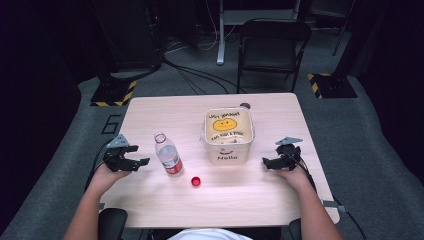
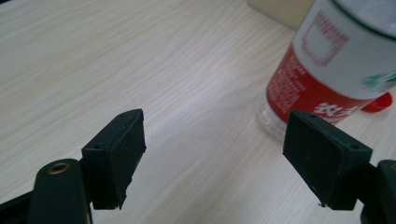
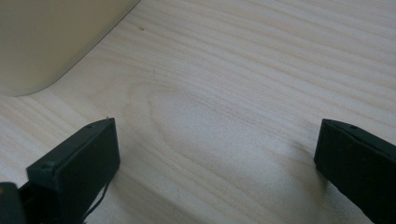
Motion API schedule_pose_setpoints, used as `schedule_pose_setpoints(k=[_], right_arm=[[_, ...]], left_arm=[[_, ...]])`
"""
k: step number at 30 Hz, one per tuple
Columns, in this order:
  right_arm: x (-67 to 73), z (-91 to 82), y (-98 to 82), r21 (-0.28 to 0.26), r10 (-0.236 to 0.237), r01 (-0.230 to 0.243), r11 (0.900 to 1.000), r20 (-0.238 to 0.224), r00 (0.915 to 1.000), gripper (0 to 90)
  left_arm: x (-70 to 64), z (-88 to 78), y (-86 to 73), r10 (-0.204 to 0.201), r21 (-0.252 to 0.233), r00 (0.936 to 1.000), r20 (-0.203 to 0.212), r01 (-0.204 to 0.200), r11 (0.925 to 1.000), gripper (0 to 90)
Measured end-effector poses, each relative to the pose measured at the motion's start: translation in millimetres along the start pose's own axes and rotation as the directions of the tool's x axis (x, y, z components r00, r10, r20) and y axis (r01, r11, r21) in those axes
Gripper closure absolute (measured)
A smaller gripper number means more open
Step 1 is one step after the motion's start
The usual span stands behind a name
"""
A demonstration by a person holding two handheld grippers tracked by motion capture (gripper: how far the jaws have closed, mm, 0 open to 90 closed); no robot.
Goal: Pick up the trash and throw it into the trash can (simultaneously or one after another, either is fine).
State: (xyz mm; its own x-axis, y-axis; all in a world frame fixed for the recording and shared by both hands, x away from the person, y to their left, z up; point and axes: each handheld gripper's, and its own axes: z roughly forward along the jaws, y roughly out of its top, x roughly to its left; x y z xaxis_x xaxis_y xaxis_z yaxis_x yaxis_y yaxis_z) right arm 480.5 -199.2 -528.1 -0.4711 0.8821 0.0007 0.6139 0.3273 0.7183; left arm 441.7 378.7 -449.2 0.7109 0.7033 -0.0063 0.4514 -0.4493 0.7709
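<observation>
Left hand-held gripper (image 1: 142,162): hovering just left of the bottle, jaws standing wide with nothing between them; in the left gripper view (image 2: 212,158) bare counter is showing between the pads.
Right hand-held gripper (image 1: 265,162): resting low near the counter's right side, jaws spread wide and empty (image 3: 217,163), just right of the tub.
Bottle (image 1: 168,153): standing upright on the counter (image 1: 150,112), left of centre, mouth open, clear plastic with a red label low on the body.
Cap (image 1: 196,181): lying apart from the bottle, nearer the person, a small red disc.
Tub (image 1: 228,152): sitting right of the bottle, cream-walled, a smiley printed inside, well clear of the cap.
Handling, bottle: looking empty or nearly so, hence probably light and easy to tip; thin walls are likely giving way under a hard squeeze, and the plastic is looking slick.
Where to hold: around the labelled mid-body, pads square on opposite sides, squeezing gently; the neck is narrower and stiffer but leaving less pad contact.
Handling, cap: small, rigid, liable to skid when pinched at the rim.
</observation>
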Motion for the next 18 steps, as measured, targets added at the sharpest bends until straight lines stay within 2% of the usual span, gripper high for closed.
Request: schedule_pose_setpoints(k=[2, 3, 4, 7, 12, 17, 18], right_arm=[[0.0, 0.0, 0.0, 0.000, 0.000, 0.000, 1.000, -0.001, 1.0000, 0.0], [-0.2, -0.3, -0.1, 0.004, -0.005, 0.005, 1.000, -0.004, 1.0000, 0.0], [0.1, -0.7, -0.2, 0.008, -0.001, 0.001, 1.000, -0.006, 1.0000, 0.0], [0.1, -0.7, -0.2, 0.008, -0.003, 0.003, 1.000, -0.007, 1.0000, 0.0], [0.2, -0.7, -0.2, 0.008, -0.004, 0.004, 1.000, -0.009, 1.0000, 0.0], [1.3, -0.8, 0.1, 0.008, 0.009, -0.009, 1.000, -0.013, 0.9999, 0.0], [0.4, -0.8, -0.2, 0.008, -0.003, 0.004, 1.000, -0.013, 0.9999, 0.0]], left_arm=[[-2.3, -1.8, 2.4, 0.010, -0.001, 0.9999, 0.003, -0.010, 0.9999, 20.6], [-6.4, -5.2, 6.6, 0.029, -0.003, 0.9993, 0.022, -0.029, 0.9996, 21.1], [-9.0, -5.4, 8.0, 0.035, -0.018, 0.9991, 0.023, -0.035, 0.9992, 21.2], [-15.4, -8.2, 13.0, 0.060, -0.021, 0.9973, 0.042, -0.059, 0.9980, 21.1], [-24.7, -9.5, 19.5, 0.093, -0.010, 0.9938, 0.060, -0.093, 0.9957, 16.6], [-30.2, -8.6, 22.7, 0.107, -0.019, 0.9910, 0.081, -0.105, 0.9942, 15.0], [-31.2, -8.5, 23.3, 0.101, -0.022, 0.9908, 0.091, -0.099, 0.9949, 14.9]])
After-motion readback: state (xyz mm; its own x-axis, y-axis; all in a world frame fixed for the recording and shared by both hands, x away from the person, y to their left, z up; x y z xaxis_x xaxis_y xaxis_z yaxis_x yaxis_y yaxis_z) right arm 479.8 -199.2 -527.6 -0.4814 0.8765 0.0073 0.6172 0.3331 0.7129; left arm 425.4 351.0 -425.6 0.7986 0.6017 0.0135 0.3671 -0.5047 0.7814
